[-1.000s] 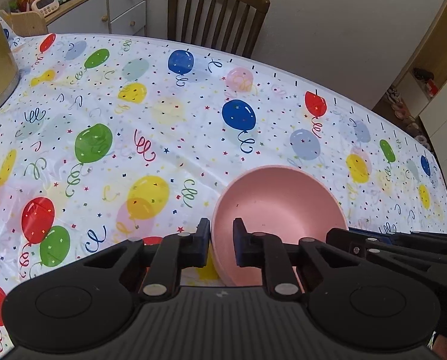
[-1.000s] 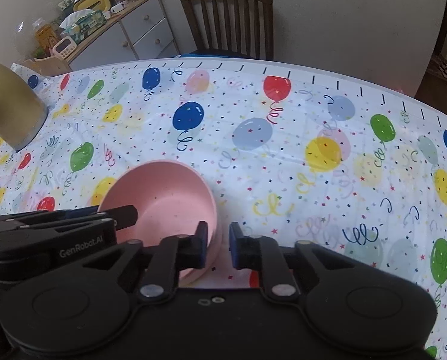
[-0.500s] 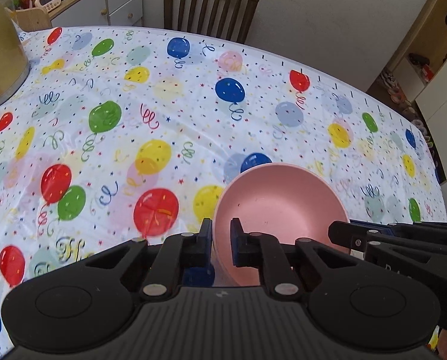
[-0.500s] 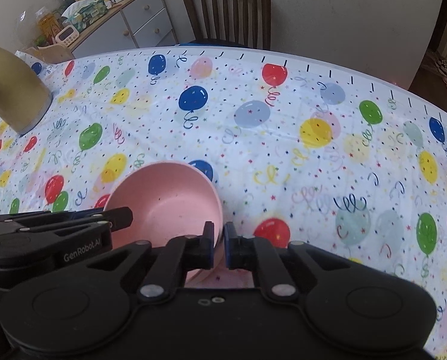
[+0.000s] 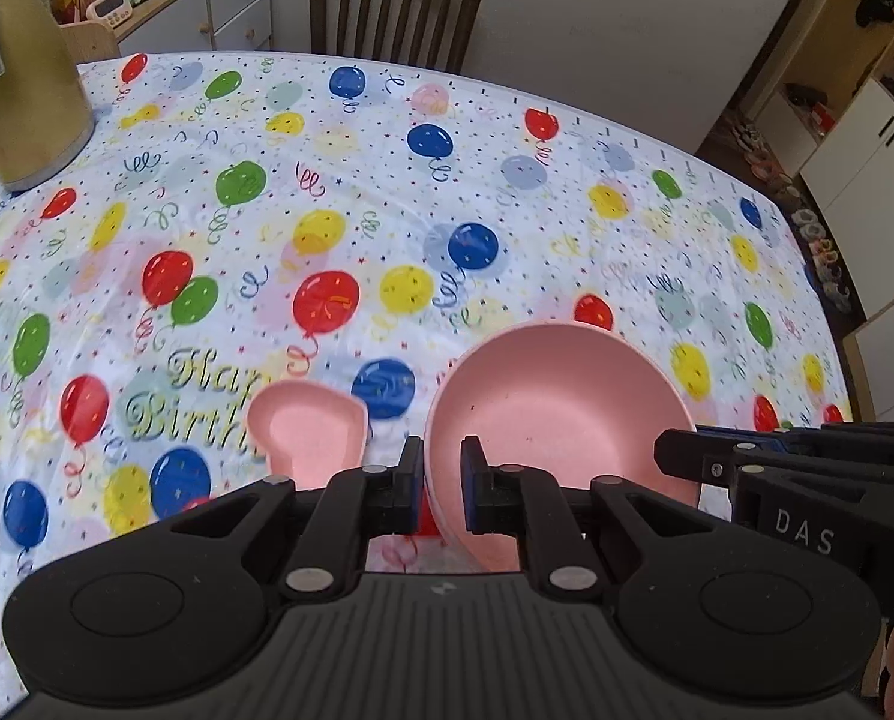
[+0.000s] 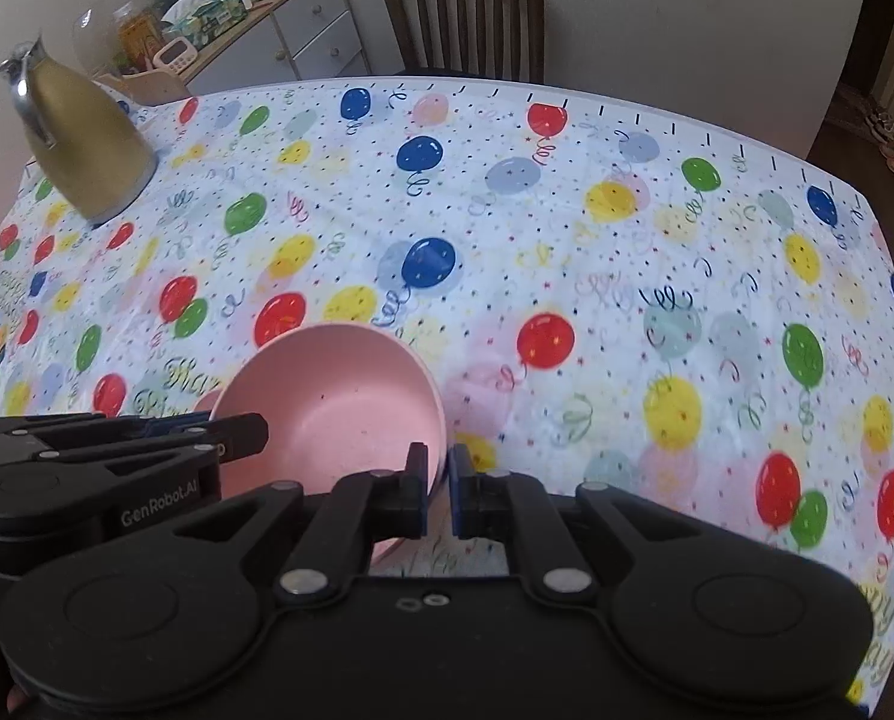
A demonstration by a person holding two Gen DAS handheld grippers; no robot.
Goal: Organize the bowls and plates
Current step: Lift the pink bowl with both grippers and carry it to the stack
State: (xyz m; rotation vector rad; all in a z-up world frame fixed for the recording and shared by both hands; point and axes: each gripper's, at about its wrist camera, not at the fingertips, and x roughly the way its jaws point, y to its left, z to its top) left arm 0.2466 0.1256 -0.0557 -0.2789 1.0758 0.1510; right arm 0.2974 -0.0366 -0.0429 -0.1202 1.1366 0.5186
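So from my end, going left to right: there's a gold kettle [image 5: 24,78] standing at the far left of the desk [image 5: 567,192], which is covered in a balloon birthday cloth. Closer in, a small pink plate [image 5: 312,429] with a lobed, kind of heart-ish outline lies flat on the cloth, just left of my left claw [image 5: 441,483]. That claw is clamped on the left rim of the pink bowl [image 5: 558,408], one pad inside the bowl and one outside, with the rim pinched between them. The bowl itself is held up off the cloth between both claws and tipped a little, so I can see right into it; it looks empty apart from a few dark specks. In the right wrist view the right claw [image 6: 438,489] is pinched on the bowl's opposite rim the same way, pads nearly together with just the thin wall between. Each claw shows up in the other's camera, reaching in from the side. Past the far edge of the desk there's a wooden chair [image 6: 462,12] pushed in, and a cabinet [image 6: 309,30] with clutter on top sits off to the far left.
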